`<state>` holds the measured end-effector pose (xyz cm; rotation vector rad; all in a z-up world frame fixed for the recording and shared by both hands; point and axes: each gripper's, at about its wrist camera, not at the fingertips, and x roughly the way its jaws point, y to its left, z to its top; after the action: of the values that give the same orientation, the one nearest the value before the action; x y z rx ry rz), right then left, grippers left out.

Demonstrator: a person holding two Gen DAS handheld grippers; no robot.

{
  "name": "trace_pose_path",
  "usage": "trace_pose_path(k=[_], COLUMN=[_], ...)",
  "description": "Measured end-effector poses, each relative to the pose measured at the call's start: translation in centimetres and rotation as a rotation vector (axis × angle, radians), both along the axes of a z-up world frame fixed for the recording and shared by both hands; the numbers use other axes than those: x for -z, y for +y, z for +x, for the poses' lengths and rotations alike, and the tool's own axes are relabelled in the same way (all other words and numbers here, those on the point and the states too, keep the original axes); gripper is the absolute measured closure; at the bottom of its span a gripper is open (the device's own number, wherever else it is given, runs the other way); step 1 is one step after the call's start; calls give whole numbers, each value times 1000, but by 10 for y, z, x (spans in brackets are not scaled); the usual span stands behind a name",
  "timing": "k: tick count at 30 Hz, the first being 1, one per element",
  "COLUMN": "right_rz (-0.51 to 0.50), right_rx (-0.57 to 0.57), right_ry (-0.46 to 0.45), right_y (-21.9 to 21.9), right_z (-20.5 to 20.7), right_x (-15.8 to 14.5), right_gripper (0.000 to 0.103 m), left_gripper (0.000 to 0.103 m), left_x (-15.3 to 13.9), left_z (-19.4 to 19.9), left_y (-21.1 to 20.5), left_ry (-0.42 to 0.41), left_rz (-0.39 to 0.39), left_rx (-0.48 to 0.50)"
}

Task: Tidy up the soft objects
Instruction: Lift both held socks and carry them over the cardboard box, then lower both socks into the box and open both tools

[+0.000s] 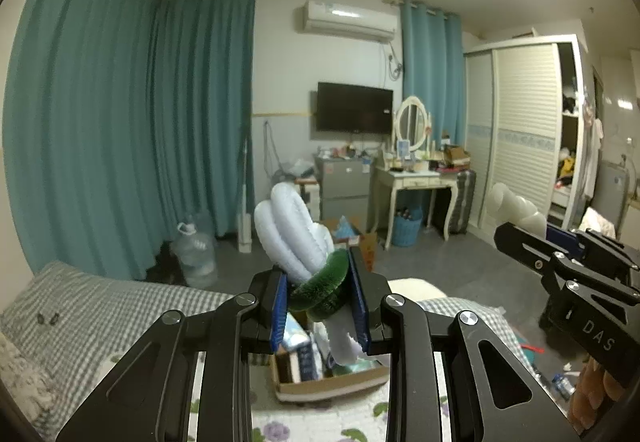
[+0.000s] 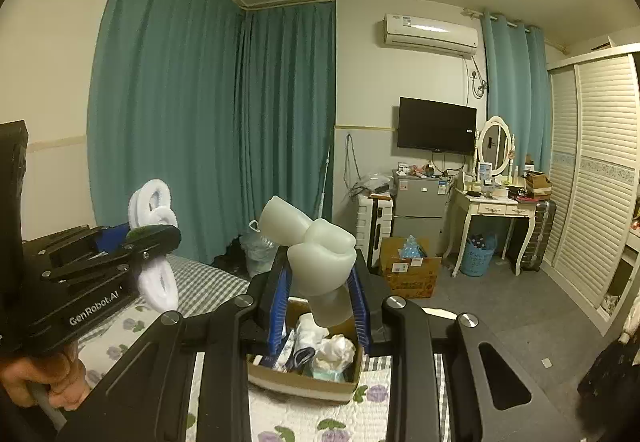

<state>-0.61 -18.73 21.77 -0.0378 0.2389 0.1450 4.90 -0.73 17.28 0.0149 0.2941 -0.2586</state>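
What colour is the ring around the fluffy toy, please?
Dark green ring, seen best in the left wrist view.

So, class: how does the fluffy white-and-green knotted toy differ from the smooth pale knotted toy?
The fluffy white-and-green knotted toy has a fuzzy, ribbed surface; the smooth pale knotted toy looks glossy. The first has a green loop; the second is one colour. The left gripper holds the first, the right gripper the second. Both are held above the cardboard box.
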Motion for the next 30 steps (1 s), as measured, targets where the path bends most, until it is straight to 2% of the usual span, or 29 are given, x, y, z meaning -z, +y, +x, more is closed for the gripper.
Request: trace_pose_path(k=[5,12,21,30], right_rz=[-3,-22,-65,-73], right_rx=[5,10,-15,-36], right_ry=[16,82,218,379], right_y=[4,10,17,9], right_z=[33,91,175,238], right_x=[7,40,118,204], right_gripper=[75,75,74,74], left_gripper=[77,77,77,77], left_x=[15,52,128,194], left_z=[32,90,160,205], left_y=[-3,-12,-24,-37], left_ry=[31,116,284,428], left_rz=[4,17,46,81], left_rx=[0,-17,-35,-26])
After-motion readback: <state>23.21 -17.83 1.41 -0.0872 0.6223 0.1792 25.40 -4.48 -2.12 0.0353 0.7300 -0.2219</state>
